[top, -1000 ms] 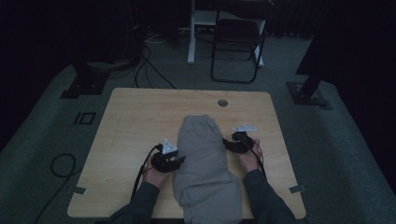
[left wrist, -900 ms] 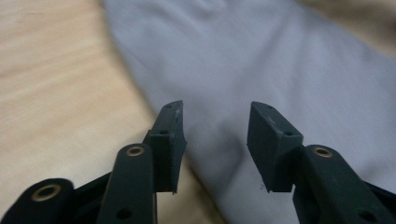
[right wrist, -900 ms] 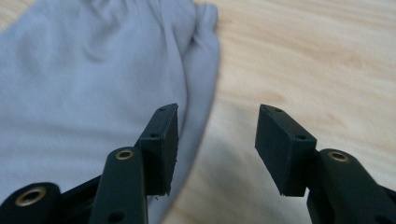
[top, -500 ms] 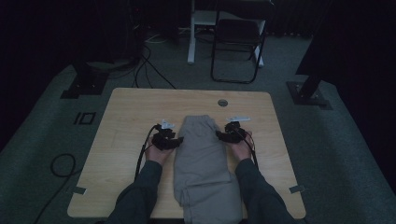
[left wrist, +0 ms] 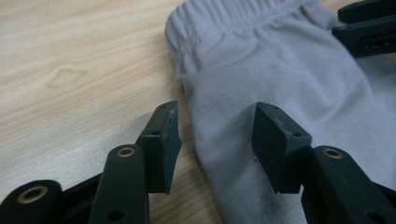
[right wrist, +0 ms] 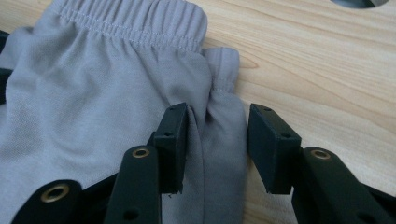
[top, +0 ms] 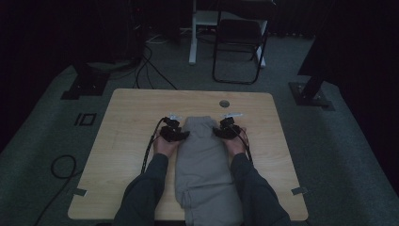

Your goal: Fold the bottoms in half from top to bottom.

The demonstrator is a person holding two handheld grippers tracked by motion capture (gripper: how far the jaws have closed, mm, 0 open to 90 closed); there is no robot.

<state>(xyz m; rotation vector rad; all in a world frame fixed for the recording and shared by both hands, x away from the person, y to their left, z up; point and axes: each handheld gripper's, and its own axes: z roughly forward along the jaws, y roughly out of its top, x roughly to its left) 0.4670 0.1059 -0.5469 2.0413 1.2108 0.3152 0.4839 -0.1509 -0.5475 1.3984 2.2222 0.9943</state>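
Grey trousers, folded lengthwise on the tabletop, waistband far; left gripper released, right gripper closing, unclenched, both straddling waistband-side edges: pinch both folds fully, level, before lifting evenly.

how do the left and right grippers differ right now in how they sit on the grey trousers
The left gripper straddles the flat side edge of the grey trousers: one jaw over bare table, one over cloth. The right gripper has a raised fold of the trousers' edge between its jaws, which have just been closing; the left's have just been opening. The left's gap looks wider. Both sit near the waistband, neither pressing the cloth yet.
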